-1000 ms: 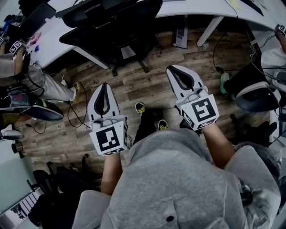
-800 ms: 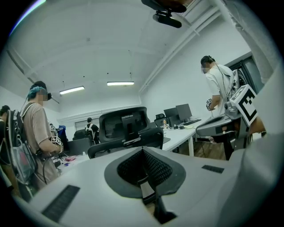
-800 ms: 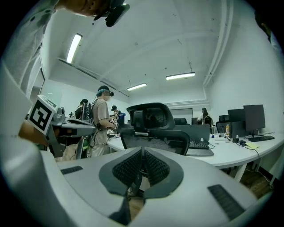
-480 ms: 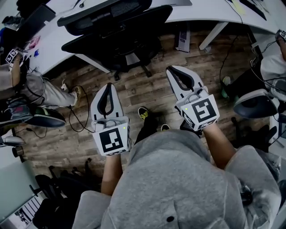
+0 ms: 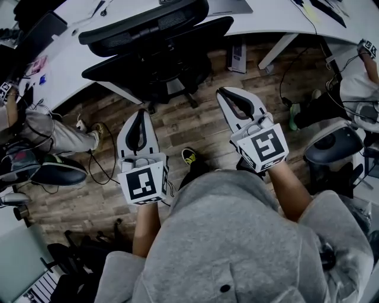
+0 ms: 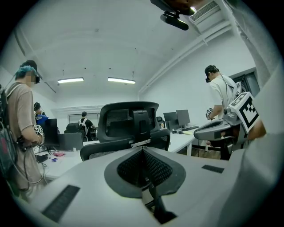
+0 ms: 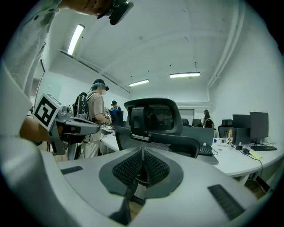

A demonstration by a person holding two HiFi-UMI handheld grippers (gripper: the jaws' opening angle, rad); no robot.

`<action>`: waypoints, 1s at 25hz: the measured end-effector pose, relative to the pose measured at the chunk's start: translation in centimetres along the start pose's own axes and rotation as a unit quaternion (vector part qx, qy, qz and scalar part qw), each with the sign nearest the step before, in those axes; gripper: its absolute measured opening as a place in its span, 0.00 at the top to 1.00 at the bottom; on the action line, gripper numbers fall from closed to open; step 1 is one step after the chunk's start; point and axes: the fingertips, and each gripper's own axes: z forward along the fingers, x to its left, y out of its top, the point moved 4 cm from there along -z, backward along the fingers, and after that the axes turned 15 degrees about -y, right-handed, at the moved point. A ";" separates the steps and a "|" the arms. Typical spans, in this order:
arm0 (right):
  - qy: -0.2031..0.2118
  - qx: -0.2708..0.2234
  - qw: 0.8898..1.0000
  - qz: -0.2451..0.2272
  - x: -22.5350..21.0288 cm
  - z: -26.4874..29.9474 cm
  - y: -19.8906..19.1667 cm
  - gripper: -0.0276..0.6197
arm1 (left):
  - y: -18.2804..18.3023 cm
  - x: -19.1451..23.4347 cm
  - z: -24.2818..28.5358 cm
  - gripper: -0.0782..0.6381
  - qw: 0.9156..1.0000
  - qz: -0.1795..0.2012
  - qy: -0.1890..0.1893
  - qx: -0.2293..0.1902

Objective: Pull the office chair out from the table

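A black mesh office chair (image 5: 151, 47) stands pushed under the white table (image 5: 260, 15), its back toward me. It fills the middle of the left gripper view (image 6: 128, 128) and the right gripper view (image 7: 155, 124). My left gripper (image 5: 139, 115) is shut and empty, a short way short of the chair's back on its left side. My right gripper (image 5: 228, 94) is shut and empty too, level with the chair's right side. Neither gripper touches the chair.
A person's legs and shoes (image 5: 65, 127) stand at the left by the table. Another person (image 5: 361, 71) is at the right next to a second chair (image 5: 334, 142). Cables (image 5: 103, 160) lie on the wooden floor. My own shoe (image 5: 188, 157) shows between the grippers.
The chair and table have come nearer and lower in the head view as I step forward. Both grippers have advanced toward the chair, still shut.
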 end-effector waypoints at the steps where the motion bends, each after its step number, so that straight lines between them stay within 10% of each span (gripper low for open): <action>1: -0.001 -0.001 1.000 -0.001 0.2 0.4 0.2 0.90 | 0.0 0.5 0.1 0.87 1.000 0.000 -0.001 -0.001; 25: -0.052 -0.019 0.998 -0.034 -0.7 5.7 4.3 0.90 | 0.5 9.1 1.5 0.87 1.000 0.007 0.003 -0.009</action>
